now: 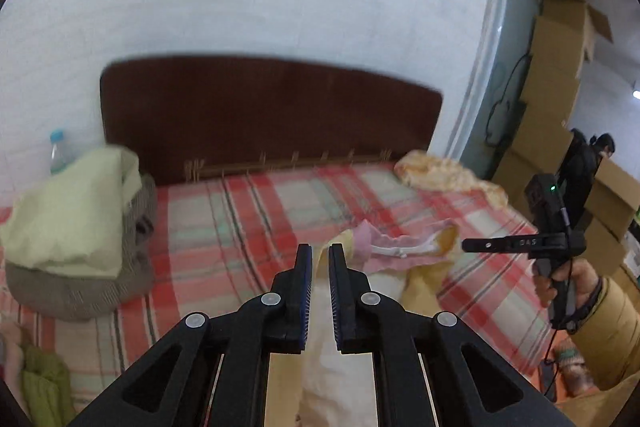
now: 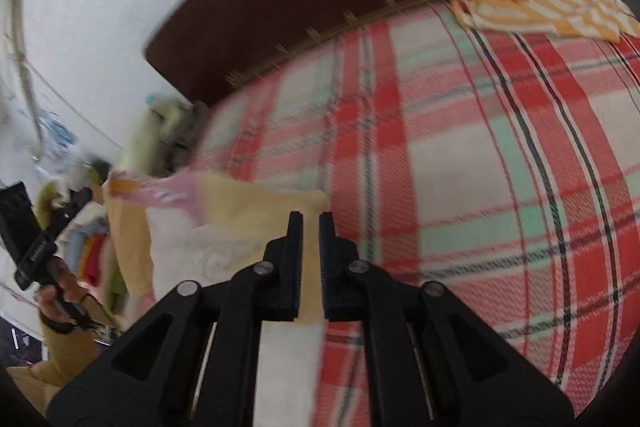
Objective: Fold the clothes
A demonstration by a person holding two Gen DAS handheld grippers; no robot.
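Note:
A pale yellow and cream garment [image 1: 424,281] with a pink frilled collar lies spread on the plaid bed [image 1: 240,219]. My left gripper [image 1: 320,247] is shut on one edge of it, and cream cloth shows between its fingers. My right gripper [image 1: 468,245] comes in from the right, held by a hand in a yellow sleeve, with its tip at the garment's orange edge. In the right wrist view my right gripper [image 2: 310,215] is shut with the garment [image 2: 256,203] running between its fingers. The left gripper [image 2: 70,211] shows blurred at the far left there.
A dark brown headboard [image 1: 272,107] backs the bed. A basket heaped with pale green cloth [image 1: 68,219] sits on the left, with a water bottle [image 1: 58,151] behind it. An orange-patterned cloth [image 2: 548,3] lies at the far right corner. Cardboard boxes [image 1: 560,67] and a person [image 1: 588,167] stand at the right.

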